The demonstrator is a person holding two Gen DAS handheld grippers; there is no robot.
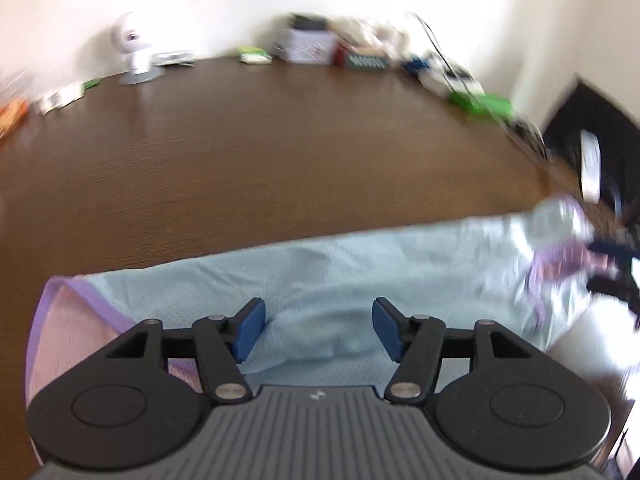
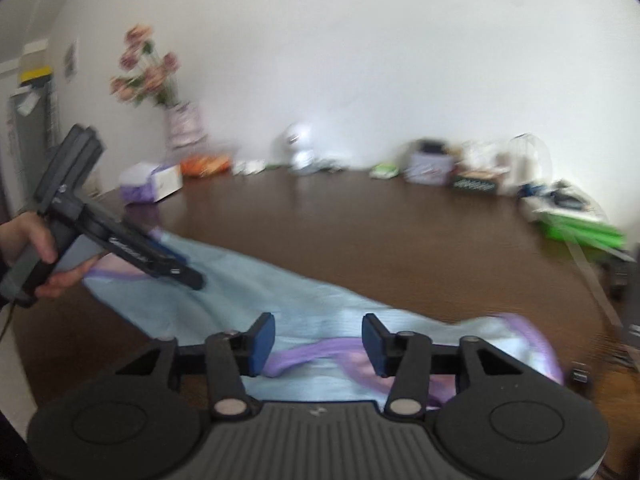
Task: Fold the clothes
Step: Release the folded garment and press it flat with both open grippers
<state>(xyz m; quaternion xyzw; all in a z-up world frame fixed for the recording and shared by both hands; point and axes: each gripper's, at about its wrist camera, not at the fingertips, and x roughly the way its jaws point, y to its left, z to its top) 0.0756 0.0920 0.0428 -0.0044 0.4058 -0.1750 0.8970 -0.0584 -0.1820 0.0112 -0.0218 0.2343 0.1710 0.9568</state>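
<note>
A light blue mesh garment [image 1: 360,276] with purple trim lies stretched along the near edge of the dark wooden table [image 1: 260,140]. My left gripper [image 1: 319,330] is open just above the cloth, near its pink and purple left end [image 1: 60,320]. My right gripper [image 2: 318,344] is open over the garment's other end [image 2: 320,316], above a purple trimmed opening [image 2: 304,354]. In the right wrist view, the left gripper [image 2: 192,278] shows in a hand at the far left, over the cloth. The frames are blurred.
Clutter lines the table's far edge: a small white robot figure [image 1: 134,50], boxes [image 1: 310,46], a green object [image 1: 482,104], a vase of pink flowers [image 2: 182,120], a tissue box [image 2: 154,184]. A dark chair [image 1: 592,140] stands at the right.
</note>
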